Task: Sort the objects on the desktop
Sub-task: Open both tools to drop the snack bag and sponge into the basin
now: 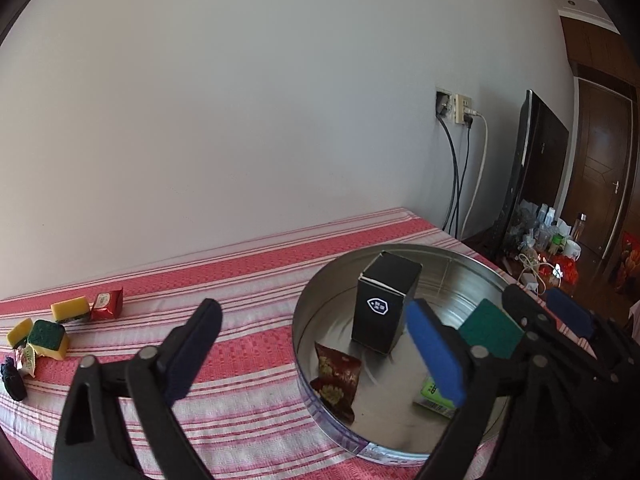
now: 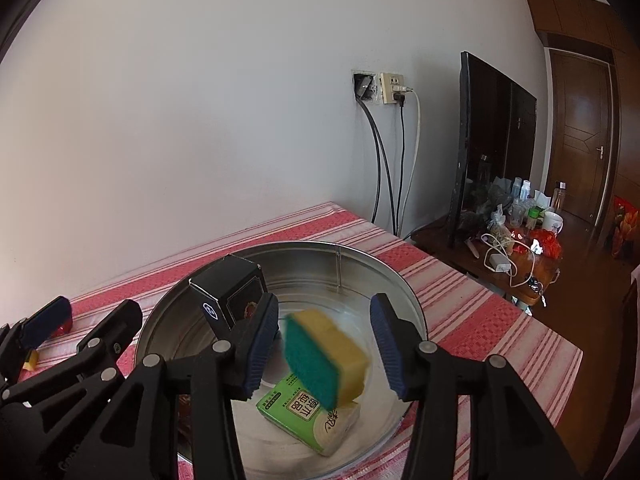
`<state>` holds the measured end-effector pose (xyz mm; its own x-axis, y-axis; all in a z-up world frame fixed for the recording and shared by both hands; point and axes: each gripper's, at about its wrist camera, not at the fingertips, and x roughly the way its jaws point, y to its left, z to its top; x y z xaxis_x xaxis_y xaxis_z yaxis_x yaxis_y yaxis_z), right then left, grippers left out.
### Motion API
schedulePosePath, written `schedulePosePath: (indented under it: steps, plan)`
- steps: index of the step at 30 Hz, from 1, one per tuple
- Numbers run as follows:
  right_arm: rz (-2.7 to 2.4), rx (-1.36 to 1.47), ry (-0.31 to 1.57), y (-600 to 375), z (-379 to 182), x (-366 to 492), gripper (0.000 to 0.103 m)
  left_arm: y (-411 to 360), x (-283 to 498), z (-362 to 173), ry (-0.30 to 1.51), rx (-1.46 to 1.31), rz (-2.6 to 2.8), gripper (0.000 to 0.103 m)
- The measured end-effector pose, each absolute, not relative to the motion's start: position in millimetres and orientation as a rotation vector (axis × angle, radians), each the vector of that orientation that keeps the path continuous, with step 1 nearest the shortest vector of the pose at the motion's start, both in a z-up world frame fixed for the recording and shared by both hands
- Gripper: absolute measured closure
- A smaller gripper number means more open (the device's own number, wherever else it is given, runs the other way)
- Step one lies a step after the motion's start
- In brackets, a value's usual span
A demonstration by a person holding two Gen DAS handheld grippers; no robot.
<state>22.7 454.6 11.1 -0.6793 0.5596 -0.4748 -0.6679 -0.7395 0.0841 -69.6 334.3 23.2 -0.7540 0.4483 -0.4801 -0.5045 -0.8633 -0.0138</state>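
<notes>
A round metal tin [image 1: 308, 312] [image 2: 400, 292] stands on the striped cloth. It holds a black box [image 1: 384, 304] [image 2: 232, 292], a dark red snack packet [image 1: 334, 380] and a green tissue pack [image 2: 304, 412] [image 1: 434, 398]. My right gripper [image 2: 326, 348] is open above the tin; a blurred green-and-yellow sponge [image 2: 326, 356] [image 1: 490, 334] is loose between its fingers, touching neither. My left gripper [image 1: 316, 352] is open and empty at the tin's left rim. More sponges [image 1: 48, 338] [image 1: 71, 309] and a red packet [image 1: 107, 304] lie at the far left.
The table with the red striped cloth [image 1: 248, 280] meets a white wall. Beyond its right edge stand a dark TV [image 2: 492, 136] and a cluttered low table [image 2: 520, 248]. Cables [image 2: 384, 168] hang from wall sockets. Small wrapped sweets [image 1: 26, 360] and a dark object [image 1: 14, 380] lie at far left.
</notes>
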Motion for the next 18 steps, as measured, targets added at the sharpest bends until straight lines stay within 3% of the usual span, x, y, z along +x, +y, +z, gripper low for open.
schedulePosePath:
  steps: [1, 3, 5, 12, 18]
  plan:
    - [2.367, -0.545, 0.336, 454, 14, 25, 0.050, 328, -68, 26, 0.132, -0.639, 2.544, 0.001]
    - [2.381, -0.508, 0.347, 451, 20, 31, 0.035, 318, -65, 30, 0.111, -0.624, 2.550, 0.001]
    - [2.386, -0.470, 0.323, 443, 27, 37, 0.030, 311, -60, 33, 0.134, -0.611, 2.566, 0.001]
    - [2.413, -0.395, 0.216, 408, 48, 55, 0.015, 280, -44, 34, 0.160, -0.578, 2.614, 0.001]
    - [2.435, -0.359, 0.171, 379, 54, 65, 0.010, 253, -34, 35, 0.163, -0.575, 2.631, 0.001]
